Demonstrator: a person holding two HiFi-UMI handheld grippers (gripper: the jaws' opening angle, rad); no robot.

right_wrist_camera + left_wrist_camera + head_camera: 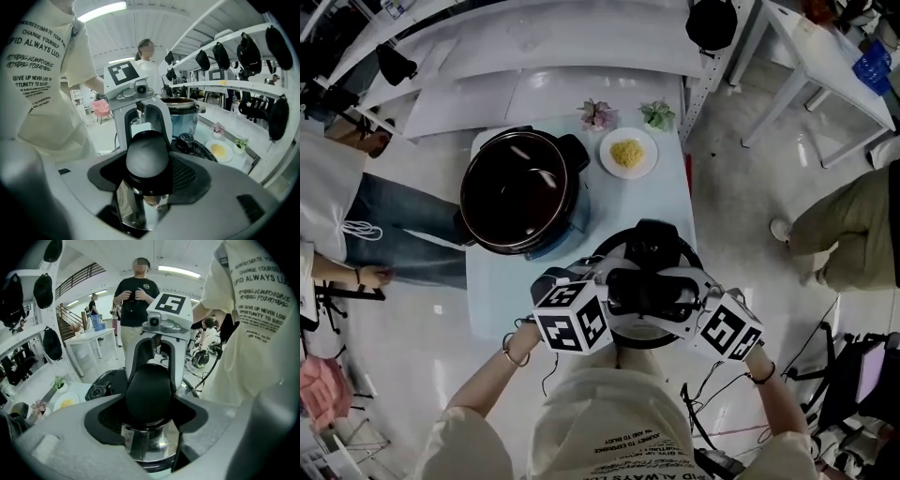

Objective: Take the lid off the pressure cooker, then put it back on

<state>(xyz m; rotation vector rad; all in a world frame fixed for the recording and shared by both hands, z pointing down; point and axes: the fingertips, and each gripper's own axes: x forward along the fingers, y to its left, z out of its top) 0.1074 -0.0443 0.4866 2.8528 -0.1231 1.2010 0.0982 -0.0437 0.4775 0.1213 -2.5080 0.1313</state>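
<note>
- Left tool [149, 416] is pinched on one end of the black handle [149, 394] of the lid [649, 242]; in the left gripper view its dark pads press on the rounded handle end from both sides.
- The right tool [147, 180] grips the opposite end of the same handle in the same way, its jaws standing wide but closed on it, with shiny metal showing just beneath.
- In the head view the two tools face each other across the lid, their marker cubes turned outward, and the lid hangs between them close to the person's chest.
- The lid is off the pressure cooker [520, 192] and apart from it, held over the near end of the table [487, 300].
- The pressure cooker stands open on the far left part of the table, its dark inner pot empty as far as can be seen.
- A white plate [628, 153] with yellow food sits just right of the cooker, and two small potted plants [597, 113] stand at the far edge behind it.
- A person in jeans [389, 230] stands left of the table, and another person [853, 234] is on the floor well to the right.
- Each gripper view shows the other tool's marker cube straight across the handle.
</note>
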